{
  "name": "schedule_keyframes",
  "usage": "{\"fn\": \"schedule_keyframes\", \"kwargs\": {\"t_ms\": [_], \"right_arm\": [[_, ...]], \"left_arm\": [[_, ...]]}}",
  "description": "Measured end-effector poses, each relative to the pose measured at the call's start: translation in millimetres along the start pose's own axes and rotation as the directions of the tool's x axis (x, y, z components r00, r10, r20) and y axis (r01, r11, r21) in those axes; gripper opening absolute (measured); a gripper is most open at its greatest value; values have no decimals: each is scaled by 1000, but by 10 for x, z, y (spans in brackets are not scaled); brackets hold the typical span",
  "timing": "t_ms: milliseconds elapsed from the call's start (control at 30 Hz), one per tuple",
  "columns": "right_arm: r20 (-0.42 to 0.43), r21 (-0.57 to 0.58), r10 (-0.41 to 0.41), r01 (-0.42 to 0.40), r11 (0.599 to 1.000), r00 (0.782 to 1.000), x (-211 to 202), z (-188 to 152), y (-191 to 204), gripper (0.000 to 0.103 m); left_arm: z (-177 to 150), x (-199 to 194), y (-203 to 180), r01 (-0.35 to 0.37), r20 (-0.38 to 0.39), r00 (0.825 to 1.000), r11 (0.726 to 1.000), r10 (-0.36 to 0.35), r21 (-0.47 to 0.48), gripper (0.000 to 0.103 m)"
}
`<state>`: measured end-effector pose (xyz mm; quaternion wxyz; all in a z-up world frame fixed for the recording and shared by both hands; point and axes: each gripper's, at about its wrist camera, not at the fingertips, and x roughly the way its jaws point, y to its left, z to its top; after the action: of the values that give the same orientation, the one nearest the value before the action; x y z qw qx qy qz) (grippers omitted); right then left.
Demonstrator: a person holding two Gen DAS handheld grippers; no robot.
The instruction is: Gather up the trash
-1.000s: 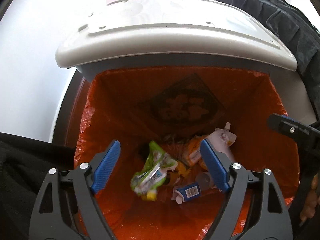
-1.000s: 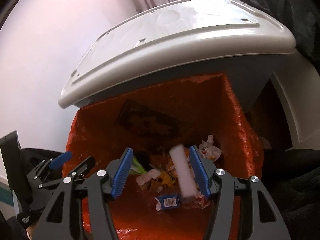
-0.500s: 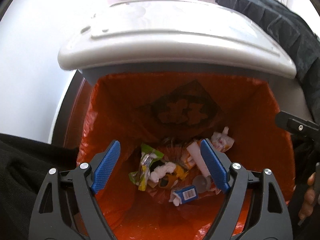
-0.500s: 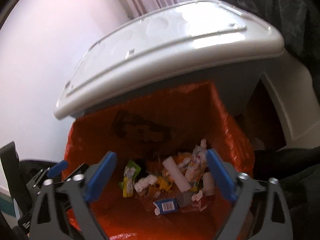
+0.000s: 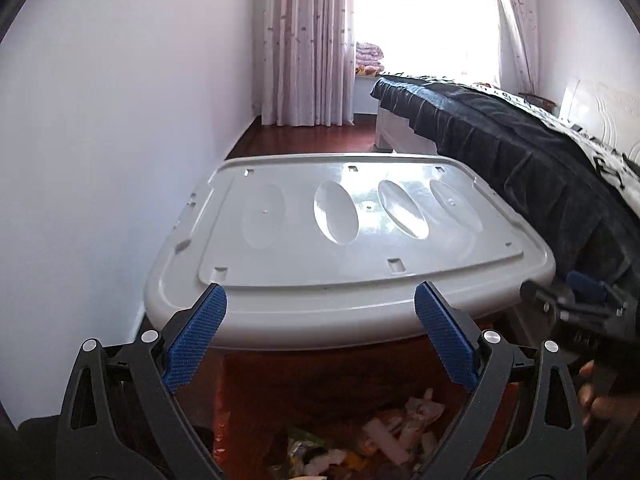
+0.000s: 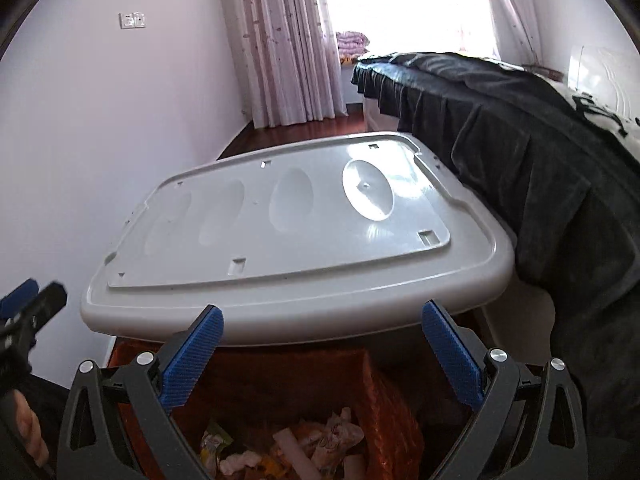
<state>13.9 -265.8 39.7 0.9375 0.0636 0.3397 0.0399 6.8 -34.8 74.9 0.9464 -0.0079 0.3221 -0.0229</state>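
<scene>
The bin's orange liner (image 5: 320,392) sits low in the left wrist view, with mixed wrappers and other trash (image 5: 360,444) at its bottom. Its grey lid (image 5: 340,240) stands tipped back behind the opening. My left gripper (image 5: 320,308) hangs above the bin mouth, its jaws opening with nothing between them. My right gripper (image 6: 322,312) is also above the bin, its jaws opening and empty. The right wrist view shows the liner (image 6: 384,392), the trash (image 6: 304,444) and the lid (image 6: 280,240). Each gripper shows at the edge of the other's view: the right gripper (image 5: 576,304), the left gripper (image 6: 28,308).
A bed with a dark cover (image 5: 520,152) runs along the right, close to the bin. A white wall (image 5: 100,160) stands to the left. Curtains (image 5: 308,40) and a bright window are at the far end, over a dark wood floor (image 5: 312,136). A hand (image 6: 28,432) holds the left gripper.
The white stick left the right gripper and now lies in the bin. Both grippers rose and tilted up, so the bin's inside slid to the bottom of each view. Both jaws spread wider.
</scene>
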Motion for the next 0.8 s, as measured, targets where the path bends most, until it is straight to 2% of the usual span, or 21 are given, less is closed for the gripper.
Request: {"fn": "schedule_keyframes", "kwargs": {"t_ms": [67, 200, 500, 800], "right_arm": [[3, -20, -1, 2, 1000, 1000, -4, -18, 39, 98], [7, -74, -7, 7, 997, 1000, -4, -47, 132, 98], [-7, -89, -7, 6, 996, 1000, 36, -77, 137, 98], [-15, -89, -6, 5, 996, 1000, 60, -77, 135, 98]], "left_arm": [[14, 64, 28, 15, -17, 1000, 1000, -15, -28, 93], [-38, 127, 91, -2, -39, 999, 998, -1, -55, 93], [-110, 139, 62, -13, -47, 999, 1000, 14, 3, 93], [-131, 177, 109, -12, -63, 998, 1000, 12, -3, 93]]}}
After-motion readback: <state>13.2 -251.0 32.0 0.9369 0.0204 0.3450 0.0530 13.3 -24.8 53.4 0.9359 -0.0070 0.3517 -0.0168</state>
